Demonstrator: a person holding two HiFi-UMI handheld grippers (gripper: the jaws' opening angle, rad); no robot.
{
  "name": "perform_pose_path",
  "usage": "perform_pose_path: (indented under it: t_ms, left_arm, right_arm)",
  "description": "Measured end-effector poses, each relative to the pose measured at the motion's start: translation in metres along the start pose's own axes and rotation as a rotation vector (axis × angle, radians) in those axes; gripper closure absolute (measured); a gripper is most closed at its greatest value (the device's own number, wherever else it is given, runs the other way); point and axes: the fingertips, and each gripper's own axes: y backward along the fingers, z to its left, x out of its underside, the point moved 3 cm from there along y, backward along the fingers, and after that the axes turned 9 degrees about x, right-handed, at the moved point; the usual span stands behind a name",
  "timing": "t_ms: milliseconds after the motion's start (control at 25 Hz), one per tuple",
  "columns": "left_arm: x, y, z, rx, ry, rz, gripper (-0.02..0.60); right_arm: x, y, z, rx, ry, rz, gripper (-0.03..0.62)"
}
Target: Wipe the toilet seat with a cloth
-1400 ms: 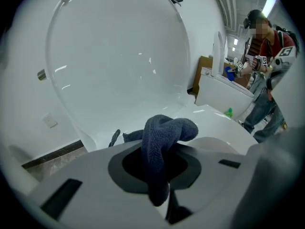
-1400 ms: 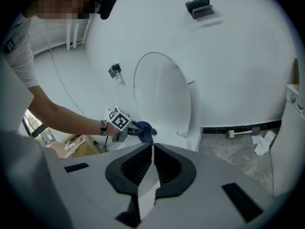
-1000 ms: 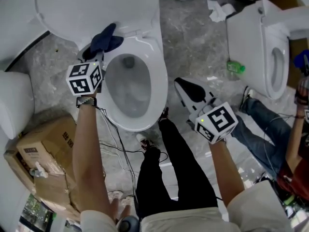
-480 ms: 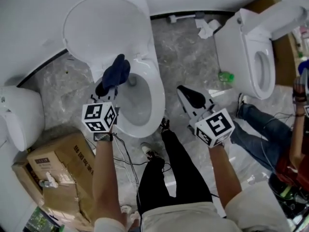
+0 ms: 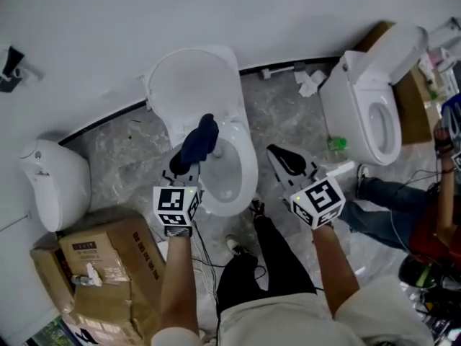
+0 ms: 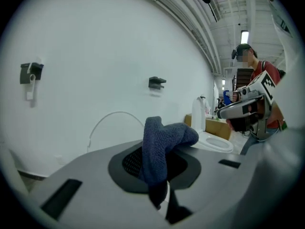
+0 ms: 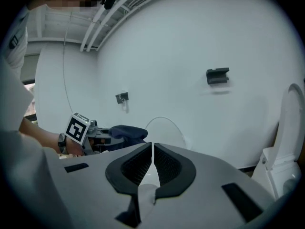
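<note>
The left gripper (image 5: 186, 170) pinches a dark blue cloth (image 5: 199, 144) by one end, so the rest flops free as a wiping pad. It hangs over the toilet seat (image 5: 248, 168), apparently clear of it. The right gripper (image 5: 281, 157), jaws together and empty, idles just right of the seat. Behind, the lid (image 5: 191, 85) stands raised, leaving the seat exposed.

I saw a cardboard box (image 5: 108, 254) on the marble floor (image 5: 122, 157), with a small white object (image 5: 90, 274) lying on top of it. Just beyond the box stood a rounded white fixture (image 5: 57, 182). Far to the box's right was a white toilet (image 5: 346, 99), lid raised. A green bottle (image 5: 336, 143) and crumpled paper (image 5: 310, 83) lay on the box's side of it.
</note>
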Motion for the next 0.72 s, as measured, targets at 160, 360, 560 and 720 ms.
perform_pose_path:
  t_ms: [160, 360, 560, 720]
  left_arm:
    - [-0.038, 0.035, -0.016, -0.013, -0.04, -0.047, 0.54]
    - [-0.072, 0.069, -0.035, -0.026, -0.055, -0.084, 0.54]
    - [-0.107, 0.096, -0.052, -0.026, -0.085, -0.109, 0.54]
    - [-0.135, 0.123, -0.066, -0.036, -0.095, -0.125, 0.54]
  right_arm:
    - [-0.04, 0.019, 0.014, -0.017, 0.029, -0.048, 0.557]
    - [-0.083, 0.042, 0.032, -0.05, 0.066, -0.109, 0.559]
    - [-0.117, 0.068, 0.053, -0.077, 0.062, -0.153, 0.559]
    - [-0.138, 0.089, 0.073, -0.08, 0.094, -0.16, 0.559]
